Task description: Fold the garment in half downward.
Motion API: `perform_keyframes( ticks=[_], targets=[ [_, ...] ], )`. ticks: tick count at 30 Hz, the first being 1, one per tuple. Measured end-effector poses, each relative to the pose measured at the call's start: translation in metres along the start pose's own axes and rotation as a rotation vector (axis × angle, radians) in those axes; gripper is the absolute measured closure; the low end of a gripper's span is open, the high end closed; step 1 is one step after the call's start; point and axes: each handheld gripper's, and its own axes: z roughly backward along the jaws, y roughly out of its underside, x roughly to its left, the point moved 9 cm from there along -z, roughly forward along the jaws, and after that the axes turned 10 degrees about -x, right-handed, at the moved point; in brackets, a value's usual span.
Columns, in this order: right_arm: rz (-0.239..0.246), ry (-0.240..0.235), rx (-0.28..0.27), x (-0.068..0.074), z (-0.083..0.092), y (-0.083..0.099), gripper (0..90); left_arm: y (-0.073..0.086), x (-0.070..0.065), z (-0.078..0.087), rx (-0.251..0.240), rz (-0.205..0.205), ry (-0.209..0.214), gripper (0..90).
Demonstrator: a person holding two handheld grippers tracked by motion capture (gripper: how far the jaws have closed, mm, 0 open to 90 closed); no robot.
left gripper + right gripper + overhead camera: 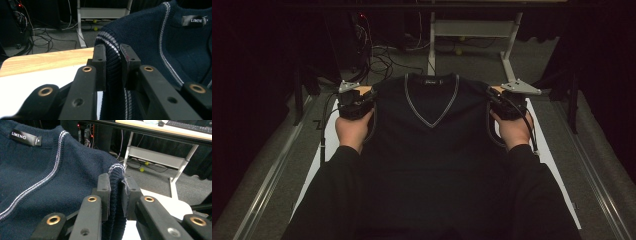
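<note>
Dim grey carpet (532,55) runs behind the worktop (37,61), with a tangle of cables (379,60) on the floor at the back left and the white legs of another desk (507,55) standing farther off. Two small yellow balls (95,25) lie on the carpet under that desk. A white sheet (557,170) covers most of the worktop, and a strip of bare wood shows at its far edge in the left gripper view.

Spread between the person's two hands is a dark navy V-neck sweater vest (432,150), its neckline and armholes trimmed with a pale grey stripe. It faces the high camera with the collar uppermost and the body falling toward the person's dark sleeves. A black label (23,137) is sewn inside the back of the neck.

The left gripper (113,60) is clamped on the ribbed armhole edge at the vest's shoulder, jaws narrow with the knit pinched between the pads. The right gripper (116,185) has the same kind of hold on the other shoulder, its jaws drawn in tight on a fold of the striped rib. In the high view both grippers sit level with each other at either shoulder, well apart, with the fabric stretched flat between them.

No box, bin or tray is to be seen on the worktop.
</note>
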Motion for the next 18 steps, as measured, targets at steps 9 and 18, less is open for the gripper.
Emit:
perform_keyframes(
  ticks=[9,18],
  targets=[
    [-0.011,-0.012,0.050,0.003,0.000,0.018,79.2,0.022,-0.002,0.001,0.064,-0.024,0.027,72.3],
    [-0.012,-0.077,0.030,0.017,0.030,0.034,79.3,0.039,-0.012,0.031,0.063,-0.014,0.114,72.3]
  ],
)
